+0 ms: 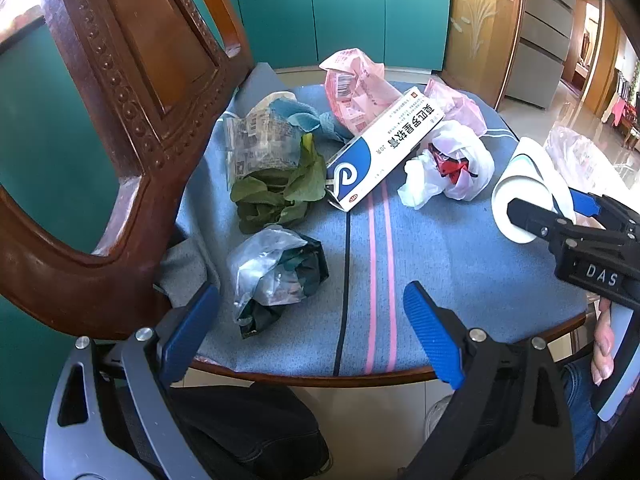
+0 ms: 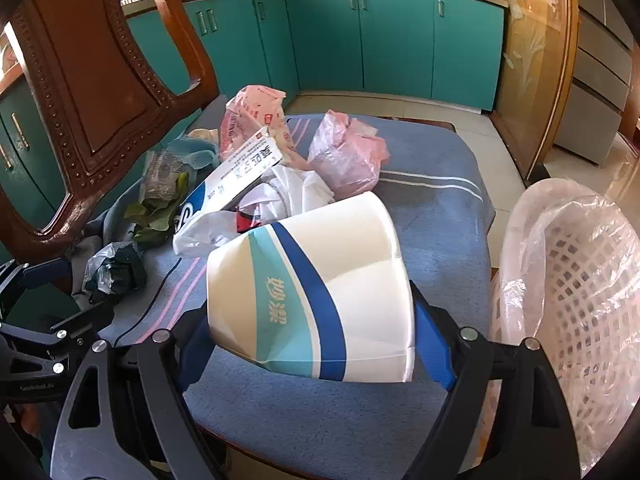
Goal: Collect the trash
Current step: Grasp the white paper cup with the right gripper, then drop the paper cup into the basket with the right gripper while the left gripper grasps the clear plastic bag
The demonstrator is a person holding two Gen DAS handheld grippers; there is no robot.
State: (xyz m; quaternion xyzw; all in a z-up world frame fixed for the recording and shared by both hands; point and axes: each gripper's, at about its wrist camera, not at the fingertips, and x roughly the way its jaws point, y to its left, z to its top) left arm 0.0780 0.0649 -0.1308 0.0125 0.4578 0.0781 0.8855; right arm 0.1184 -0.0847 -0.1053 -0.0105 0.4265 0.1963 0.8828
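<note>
On the blue striped cloth [image 1: 460,248], with the medicine box [image 1: 384,148] as the anchor, going left to right. Far left of the box: carved wooden chair back [image 1: 132,92] looming over the cloth's edge. Just left of the box: clear printed wrapper [image 1: 256,140] with wilted green leaves [image 1: 280,196] spilling out below it, leaves touching the box's blue end. Nearer than the box and a bit left: crumpled clear-and-dark-green bag [image 1: 276,272], sitting right ahead of the left gripper [image 1: 316,332], which hangs released, blue pads wide apart, nothing between them. Behind the box: pink printed bag [image 1: 356,84], box leaning against it. Right of the box: white plastic bag [image 1: 452,164] with something red inside, almost touching the box; smaller pink bag [image 1: 460,108] just behind that. Further right of the box: white paper cup [image 2: 316,292] with teal and blue bands, tipped on its side, lifted off the cloth and pinched across its body by the right gripper [image 2: 316,344]. Far right of the box, past the cloth's edge: white lattice basket [image 2: 576,288] lined with a thin clear bag.
</note>
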